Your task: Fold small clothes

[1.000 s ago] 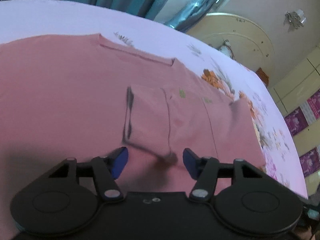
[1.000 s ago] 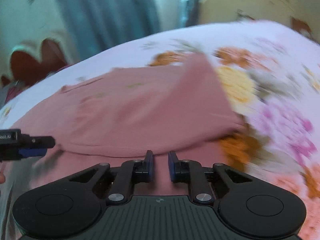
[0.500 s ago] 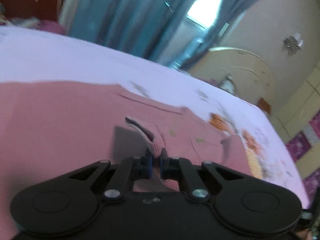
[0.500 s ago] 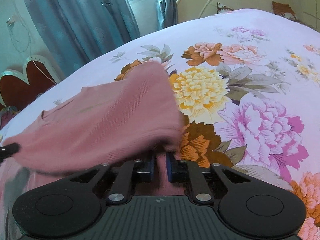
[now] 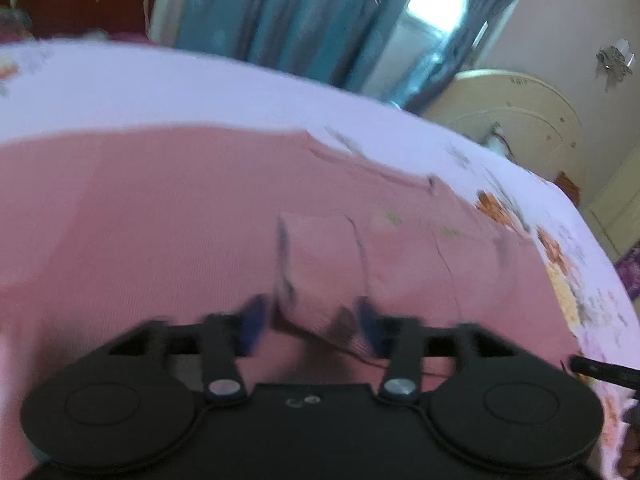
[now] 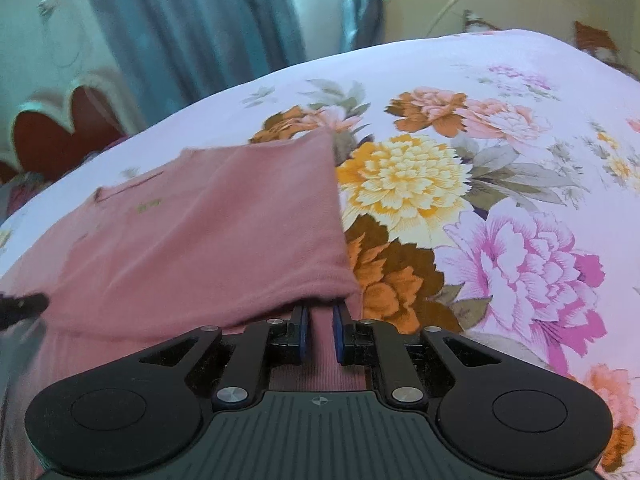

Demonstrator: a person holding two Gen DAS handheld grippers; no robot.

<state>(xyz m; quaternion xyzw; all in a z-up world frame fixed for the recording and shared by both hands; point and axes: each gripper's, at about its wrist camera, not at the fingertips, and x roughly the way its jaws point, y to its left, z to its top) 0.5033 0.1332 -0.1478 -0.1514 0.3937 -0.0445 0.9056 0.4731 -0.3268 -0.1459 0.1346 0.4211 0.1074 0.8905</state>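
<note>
A pink top (image 5: 160,220) lies spread on the floral bedsheet (image 5: 200,92). In the left wrist view its folded-in sleeve (image 5: 320,256) rests on the body, its near end between the fingers of my left gripper (image 5: 311,322). Those jaws are opening and stand wide, with the pads off the cloth. In the right wrist view the top's side flap (image 6: 224,232) is folded over, and its near edge drapes over the tips of my right gripper (image 6: 320,332). Its jaws are opening; a narrow gap shows pink cloth between them, not pinched.
The bedsheet (image 6: 500,200) with big flowers stretches to the right of the top. Blue curtains (image 6: 192,32) and a cream headboard (image 6: 500,4) stand beyond the bed. The left gripper's fingertip (image 6: 22,308) shows at the left edge of the right wrist view.
The left gripper was shut on the sleeve and has opened wide; the sleeve now lies flat. The right gripper has laid the side flap over the top and its jaws have parted.
</note>
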